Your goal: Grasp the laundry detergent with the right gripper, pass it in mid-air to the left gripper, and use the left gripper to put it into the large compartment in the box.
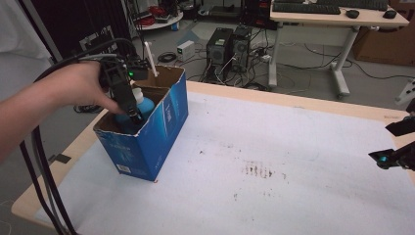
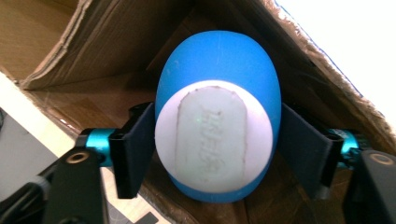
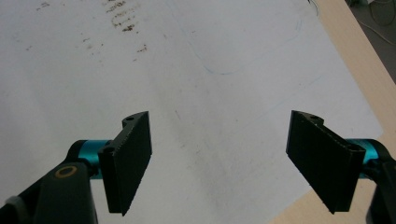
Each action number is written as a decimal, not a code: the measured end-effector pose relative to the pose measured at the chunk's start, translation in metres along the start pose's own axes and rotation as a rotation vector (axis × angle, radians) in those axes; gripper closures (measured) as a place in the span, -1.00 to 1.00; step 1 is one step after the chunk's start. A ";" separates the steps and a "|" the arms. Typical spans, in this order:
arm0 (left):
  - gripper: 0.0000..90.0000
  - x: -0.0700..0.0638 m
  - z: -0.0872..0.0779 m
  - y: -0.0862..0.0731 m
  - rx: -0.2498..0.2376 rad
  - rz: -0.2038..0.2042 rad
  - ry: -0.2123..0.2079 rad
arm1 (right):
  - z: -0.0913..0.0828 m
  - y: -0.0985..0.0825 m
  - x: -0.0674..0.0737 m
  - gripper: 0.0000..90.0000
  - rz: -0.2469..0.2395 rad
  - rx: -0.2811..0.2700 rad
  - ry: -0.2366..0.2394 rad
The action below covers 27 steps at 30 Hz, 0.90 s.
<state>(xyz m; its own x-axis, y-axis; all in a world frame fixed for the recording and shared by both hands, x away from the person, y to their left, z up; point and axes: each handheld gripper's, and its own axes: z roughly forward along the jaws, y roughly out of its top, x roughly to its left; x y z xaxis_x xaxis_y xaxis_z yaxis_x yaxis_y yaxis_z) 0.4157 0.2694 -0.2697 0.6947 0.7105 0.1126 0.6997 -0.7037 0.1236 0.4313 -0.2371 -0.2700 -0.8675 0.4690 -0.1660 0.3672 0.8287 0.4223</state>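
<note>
Blue bottle (image 2: 217, 116): nearest the lens in the left gripper view, a rounded blue shape with a white oval face bearing a pale raised panel; it sits inside the box, and in the high view (image 1: 143, 106) its blue body and white top show just above the box rim.
Left gripper (image 1: 131, 111): reaches down into the open top of the box, held by a hand (image 1: 85, 85) that comes in from the left; a green light glows on its body.
Left jaws: they stand on either side of the bottle; the left one lies against its flank, the right one looks a hair off it, so I cannot tell whether they press.
Box (image 1: 169, 115): blue cardboard, open at the top, brown inside (image 2: 100, 37), standing near the left end of the table.
Right gripper (image 3: 219, 163): its jaws are spread wide with nothing between them, over bare white cover; in the high view (image 1: 391, 157) it sits at the right edge, well apart from the box.
Table cover (image 1: 274, 147): white, with a patch of dark smudges near the middle (image 3: 123, 16).
Table (image 1: 313, 100): light wood edge showing around the cover.
Cables (image 1: 41, 161): black, trailing down from the left gripper past the forearm.
</note>
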 end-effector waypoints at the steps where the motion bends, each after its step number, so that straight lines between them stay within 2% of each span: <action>1: -0.42 0.000 -0.001 0.000 -0.001 0.004 0.011 | 0.000 0.000 0.000 -0.51 -0.004 -0.004 -0.001; 5: -0.52 0.000 -0.010 -0.001 -0.005 0.021 0.036 | -0.001 0.000 0.001 -0.51 -0.009 -0.004 -0.001; 8: -0.54 -0.001 -0.018 -0.001 -0.019 0.026 0.037 | -0.002 -0.001 0.002 -0.51 -0.007 -0.003 -0.003; 9: -0.59 -0.002 -0.027 0.000 -0.034 0.032 0.055 | -0.002 -0.002 0.002 -0.52 -0.005 -0.006 -0.001; 11: -0.59 -0.005 -0.037 0.002 -0.052 0.048 0.063 | -0.001 -0.002 0.003 -0.52 -0.007 -0.009 0.003; 14: -0.60 -0.010 -0.045 0.007 -0.077 0.070 0.069 | -0.001 -0.003 0.005 -0.52 -0.004 -0.011 0.008; 15: -0.60 -0.017 -0.051 0.014 -0.104 0.098 0.063 | 0.000 -0.004 0.008 -0.52 0.001 -0.014 0.011; 16: -0.60 -0.017 -0.051 0.014 -0.104 0.098 0.063 | 0.000 -0.004 0.008 -0.52 0.001 -0.014 0.011; 17: -0.60 -0.025 -0.054 0.023 -0.123 0.128 0.055 | 0.000 -0.005 0.011 -0.52 -0.001 -0.020 0.019; 18: -0.60 -0.025 -0.054 0.023 -0.123 0.128 0.055 | 0.000 -0.005 0.011 -0.52 -0.001 -0.020 0.019; 21: -0.60 -0.040 -0.053 0.039 -0.138 0.193 0.044 | 0.000 -0.006 0.015 -0.52 0.000 -0.031 0.026; 26: -0.60 -0.061 -0.049 0.063 -0.169 0.269 0.018 | 0.000 -0.006 0.022 -0.52 0.010 -0.052 0.027; 27: -0.60 -0.065 -0.049 0.067 -0.173 0.284 0.015 | 0.000 -0.006 0.024 -0.57 0.010 -0.058 0.029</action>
<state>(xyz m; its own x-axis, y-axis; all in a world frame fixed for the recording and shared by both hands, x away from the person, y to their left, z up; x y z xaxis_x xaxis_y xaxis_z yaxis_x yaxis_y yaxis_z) 0.4094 0.1759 -0.2209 0.8544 0.4873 0.1805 0.4390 -0.8627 0.2512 0.4086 -0.2309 -0.2766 -0.8734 0.4677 -0.1356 0.3571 0.8044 0.4748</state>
